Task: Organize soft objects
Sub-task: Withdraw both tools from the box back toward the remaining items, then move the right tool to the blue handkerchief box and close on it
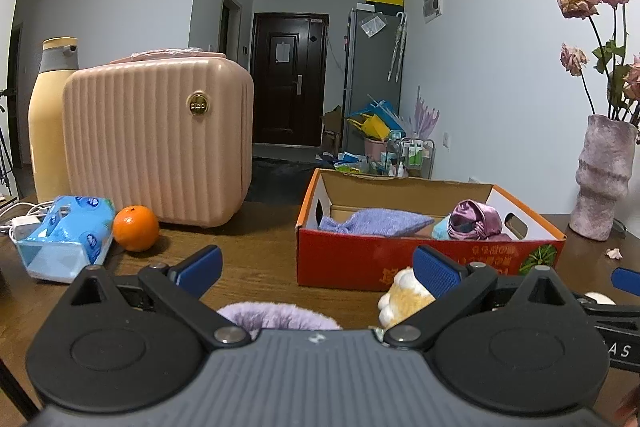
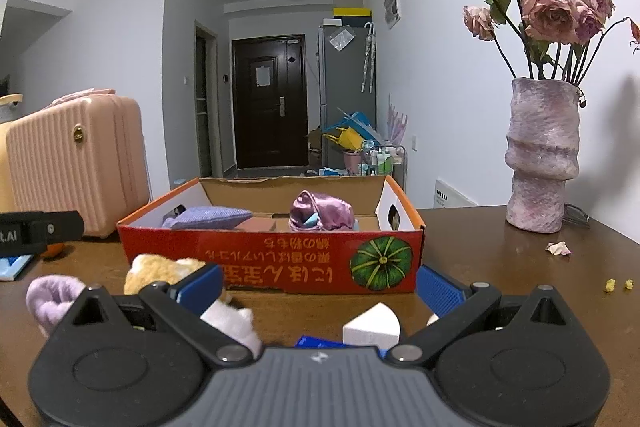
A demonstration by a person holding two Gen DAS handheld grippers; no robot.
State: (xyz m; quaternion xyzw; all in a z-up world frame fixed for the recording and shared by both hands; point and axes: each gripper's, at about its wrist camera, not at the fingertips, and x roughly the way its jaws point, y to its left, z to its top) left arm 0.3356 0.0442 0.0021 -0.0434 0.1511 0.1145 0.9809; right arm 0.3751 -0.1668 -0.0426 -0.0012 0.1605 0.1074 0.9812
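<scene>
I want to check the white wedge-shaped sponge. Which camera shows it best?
The right wrist view: the white sponge lies on the table between the open jaws of the right gripper, its wedge shape plain. The left wrist view shows no clear sight of it.

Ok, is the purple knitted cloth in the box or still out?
In. The purple cloth lies inside the open cardboard box, beside the pink satin item.

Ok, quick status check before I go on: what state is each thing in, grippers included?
Left gripper: open, empty.
Right gripper: open, empty.
Cardboard box: open-topped, partly filled.
Purple cloth: in box, left side.
Pink satin pouch: in box, right side.
Lilac fluffy item: on table, outside box.
Yellow plush: on table, against box front.
White sponge: on table, outside box.
Pink case: closed, upright.
</scene>
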